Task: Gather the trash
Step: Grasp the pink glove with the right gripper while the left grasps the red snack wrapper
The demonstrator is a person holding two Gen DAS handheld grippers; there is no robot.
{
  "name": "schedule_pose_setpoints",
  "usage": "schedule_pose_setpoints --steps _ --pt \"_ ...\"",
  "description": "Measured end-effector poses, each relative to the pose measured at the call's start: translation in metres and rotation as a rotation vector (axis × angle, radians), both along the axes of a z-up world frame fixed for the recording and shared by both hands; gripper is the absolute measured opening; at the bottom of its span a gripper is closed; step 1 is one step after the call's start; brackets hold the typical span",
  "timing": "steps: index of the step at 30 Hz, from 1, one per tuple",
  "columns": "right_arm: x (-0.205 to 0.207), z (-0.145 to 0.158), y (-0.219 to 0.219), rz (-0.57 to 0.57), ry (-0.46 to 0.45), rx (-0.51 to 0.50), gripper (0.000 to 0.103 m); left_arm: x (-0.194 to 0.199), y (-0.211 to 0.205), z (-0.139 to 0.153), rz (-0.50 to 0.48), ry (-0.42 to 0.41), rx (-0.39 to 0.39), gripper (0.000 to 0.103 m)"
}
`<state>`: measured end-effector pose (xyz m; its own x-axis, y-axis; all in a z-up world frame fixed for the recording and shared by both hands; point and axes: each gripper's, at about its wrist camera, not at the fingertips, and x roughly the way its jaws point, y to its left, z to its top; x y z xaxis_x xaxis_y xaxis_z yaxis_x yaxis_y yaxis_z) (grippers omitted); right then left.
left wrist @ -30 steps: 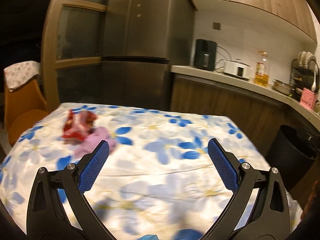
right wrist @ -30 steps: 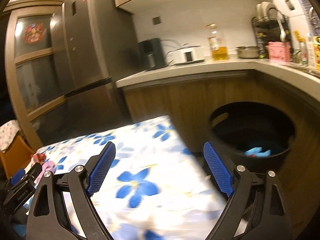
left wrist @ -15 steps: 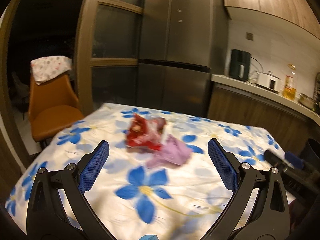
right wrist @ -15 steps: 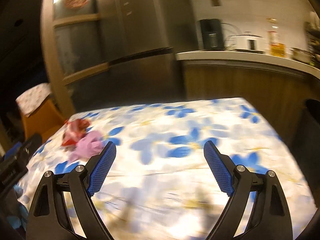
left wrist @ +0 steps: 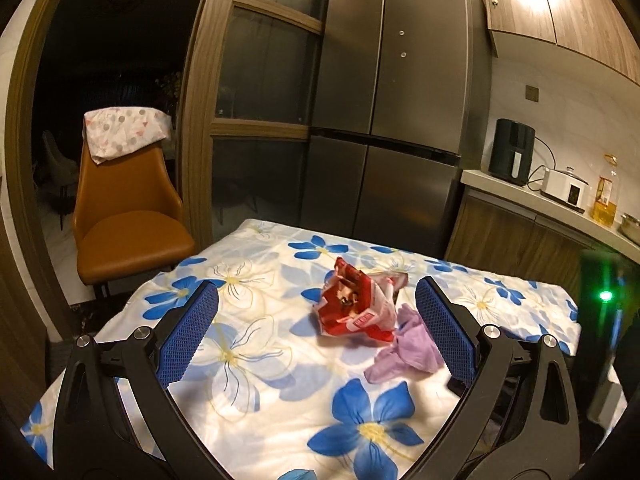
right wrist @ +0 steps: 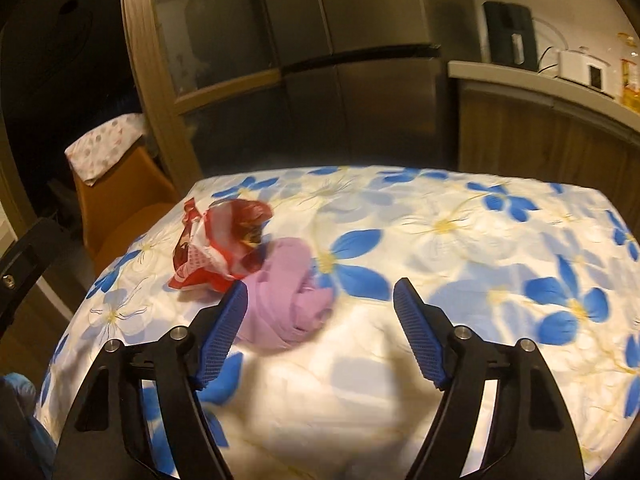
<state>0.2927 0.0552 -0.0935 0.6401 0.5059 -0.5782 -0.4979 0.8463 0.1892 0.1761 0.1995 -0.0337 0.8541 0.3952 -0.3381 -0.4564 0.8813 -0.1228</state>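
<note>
A crumpled red and white wrapper (left wrist: 354, 310) lies on the flowered tablecloth (left wrist: 256, 396), with a crumpled purple piece (left wrist: 412, 352) touching its right side. My left gripper (left wrist: 316, 336) is open and empty, with the wrapper between and just beyond its fingertips. In the right wrist view the wrapper (right wrist: 218, 246) and the purple piece (right wrist: 286, 294) lie left of centre. My right gripper (right wrist: 320, 320) is open and empty, its left fingertip right beside the purple piece.
An orange chair (left wrist: 124, 216) with a cloth over its back stands at the table's far left. A steel fridge (left wrist: 392, 120) stands behind the table. The counter (left wrist: 560, 204) at the right holds appliances and an oil bottle. The right gripper's body (left wrist: 600, 320) shows at the right.
Both grippers have swung left from the bin side and closed in on the trash. The wrapper and purple piece are now larger and near the fingertips. Both stay open.
</note>
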Motion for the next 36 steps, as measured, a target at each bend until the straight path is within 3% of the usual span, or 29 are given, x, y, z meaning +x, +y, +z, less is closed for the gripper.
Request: schedule_pose_setpoints --steps 3,5,8,17,20,23,25,27,30,36 --pt "0.008 -0.008 0.014 0.031 0.052 -0.031 0.057 0.008 0.003 -0.003 -0.007 0.007 0.006 0.097" --pt "0.011 -0.012 0.017 0.052 0.082 -0.041 0.033 0.015 0.004 -0.006 -0.017 0.015 0.006 0.097" --pt "0.014 -0.014 0.011 0.062 0.109 -0.007 0.015 0.026 0.005 -0.01 -0.041 0.039 -0.013 0.097" --pt "-0.003 0.015 -0.058 -0.052 0.007 0.093 0.01 0.065 -0.001 -0.02 -0.096 0.092 -0.033 0.097" --pt "-0.011 0.025 -0.074 -0.07 -0.026 0.113 0.01 0.088 -0.004 -0.029 -0.117 0.161 -0.038 0.083" --pt "-0.016 0.03 -0.086 -0.085 -0.04 0.123 0.01 0.098 -0.002 -0.037 -0.138 0.205 -0.066 0.059" --pt "-0.018 0.031 -0.092 -0.09 -0.043 0.124 0.01 0.101 0.006 -0.042 -0.141 0.222 -0.11 0.033" --pt "-0.02 0.032 -0.095 -0.09 -0.045 0.119 0.01 0.1 0.013 -0.046 -0.147 0.22 -0.149 0.015" --pt "-0.024 0.034 -0.098 -0.086 -0.048 0.112 0.01 0.095 0.015 -0.047 -0.161 0.209 -0.174 0.006" --pt "-0.035 0.039 -0.113 -0.092 -0.062 0.111 0.01 0.069 -0.006 -0.03 -0.158 0.148 -0.141 0.004"
